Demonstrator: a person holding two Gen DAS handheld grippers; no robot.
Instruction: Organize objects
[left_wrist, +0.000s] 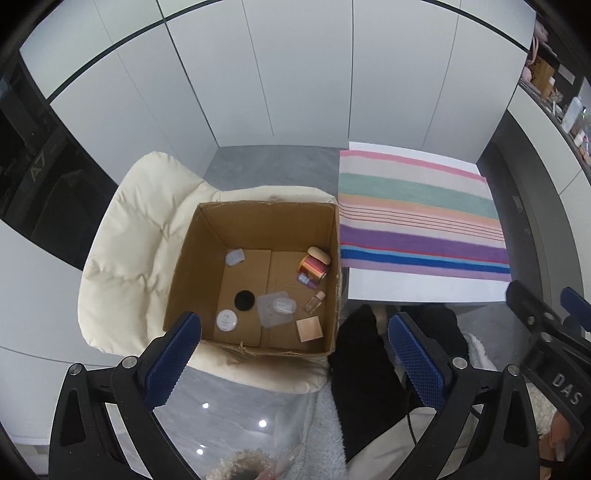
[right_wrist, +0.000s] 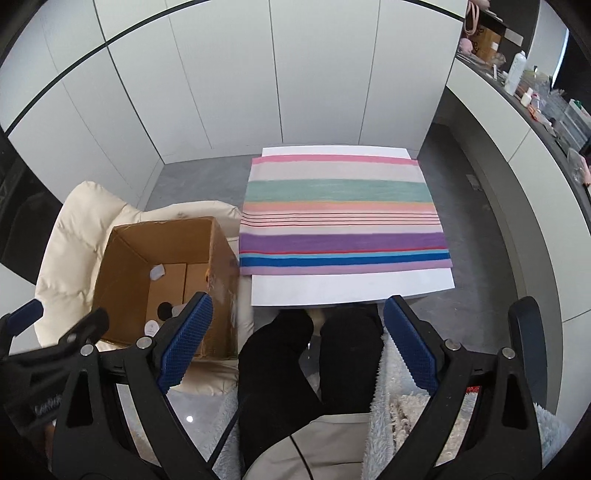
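An open cardboard box (left_wrist: 207, 236) (right_wrist: 122, 258) stands on a cream cushioned chair (left_wrist: 122, 240). Inside lie several small items: a white round jar (left_wrist: 226, 319), a black disc (left_wrist: 244, 300), a clear plastic case (left_wrist: 277, 308), a beige square compact (left_wrist: 309, 329), a small bottle (left_wrist: 315, 301), a striped red-orange container (left_wrist: 313, 267) and a pale lid (left_wrist: 235, 256). My left gripper (left_wrist: 295, 358) is open and empty, held above the box's near edge. My right gripper (right_wrist: 297, 341) is open and empty, to the right of the box, above the person's legs.
A striped cloth (right_wrist: 343, 214) (left_wrist: 417, 210) covers a white low table (right_wrist: 351, 288) to the right of the box. The person's black-socked legs (right_wrist: 314, 354) are below. A counter with bottles and clutter (right_wrist: 524, 74) runs at far right. White cabinet doors stand behind.
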